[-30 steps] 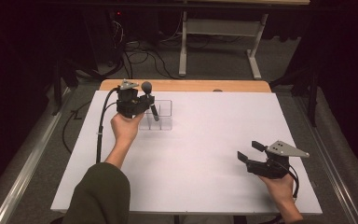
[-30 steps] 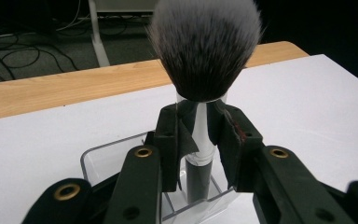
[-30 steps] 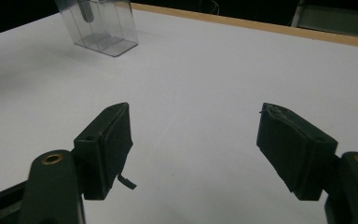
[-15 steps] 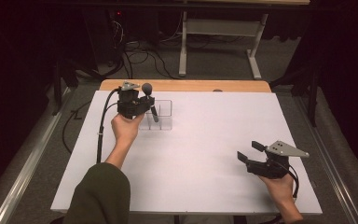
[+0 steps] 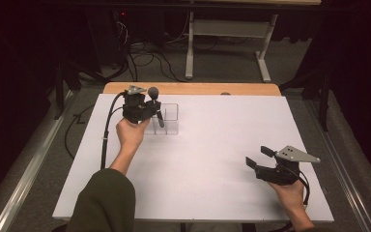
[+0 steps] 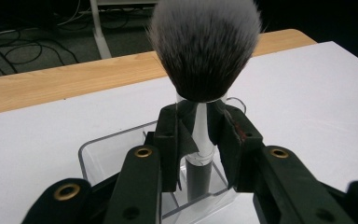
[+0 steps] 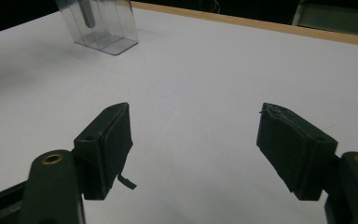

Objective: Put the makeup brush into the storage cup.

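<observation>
Nothing is shifting between the earlier high views and this one: both of my hands are sitting where they were a second ago, and the brush is leaning at the same angle. I am pinching the makeup brush [image 6: 200, 140] with the left gripper [image 5: 147, 107], its jaws pressing on the silvery ferrule just below the bristle head. From the left gripper view, the dark, white-tipped bristles are rising above the jaws, while the dark handle is reaching down into the clear acrylic organizer [image 6: 102, 154]. In the high view that organizer [image 5: 171, 121] is standing on the white table sheet [image 5: 212, 159], toward the far left part of it, and the brush [image 5: 155, 102] is tilting, head up and away from me, handle down in a compartment; I cannot tell which one. My right gripper [image 5: 260, 157] is resting well apart from all this, near the sheet's near right corner, its jaws standing spread with only bare sheet between them.
</observation>
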Tool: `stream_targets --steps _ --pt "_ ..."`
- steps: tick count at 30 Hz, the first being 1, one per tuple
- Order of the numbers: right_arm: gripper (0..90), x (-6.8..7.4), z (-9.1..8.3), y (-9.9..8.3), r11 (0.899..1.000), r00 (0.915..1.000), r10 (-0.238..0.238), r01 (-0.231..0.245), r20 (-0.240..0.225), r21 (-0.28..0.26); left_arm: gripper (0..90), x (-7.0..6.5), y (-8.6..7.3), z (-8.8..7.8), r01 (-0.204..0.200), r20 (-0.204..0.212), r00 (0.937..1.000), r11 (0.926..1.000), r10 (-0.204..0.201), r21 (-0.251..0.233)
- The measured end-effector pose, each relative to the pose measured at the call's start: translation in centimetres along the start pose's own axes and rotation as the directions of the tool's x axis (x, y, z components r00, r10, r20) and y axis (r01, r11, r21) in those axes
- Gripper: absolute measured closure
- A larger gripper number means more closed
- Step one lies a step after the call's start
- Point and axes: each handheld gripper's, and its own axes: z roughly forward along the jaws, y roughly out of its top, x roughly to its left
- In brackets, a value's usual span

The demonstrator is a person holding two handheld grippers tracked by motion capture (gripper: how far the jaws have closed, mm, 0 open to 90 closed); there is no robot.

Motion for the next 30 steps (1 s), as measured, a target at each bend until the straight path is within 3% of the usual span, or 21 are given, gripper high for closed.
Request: stream_targets --steps 2,7,10,16,30 --pt "28.0 0.0 0.0 0.0 1.0 1.0 0.0 0.0 -0.001 0.0 68.7 0.0 -0.1 0.2 -0.003 0.009 1.0 0.9998 0.003 0.019" --pt "28.0 0.0 0.0 0.0 1.0 1.0 0.0 0.0 -0.001 0.0 45.3 0.4 -0.3 0.6 0.019 0.007 0.9998 0.9977 -0.02 0.064" --pt "28.0 -0.1 0.0 0.0 1.0 0.9999 -0.011 0.011 -0.003 -0.005 37.0 0.6 -0.6 0.5 0.032 0.012 0.9994 0.9976 -0.033 0.061" --pt "27.9 0.0 0.0 0.0 1.0 1.0 -0.001 0.001 0.0 0.001 33.3 1.1 -1.0 -0.2 0.037 0.013 0.9992 0.9988 -0.038 0.032" --pt "27.9 -0.1 0.0 0.0 1.0 1.0 -0.005 0.005 0.001 -0.004 32.2 0.6 -0.8 -2.0 -0.017 0.009 0.9998 0.9995 0.017 -0.025"
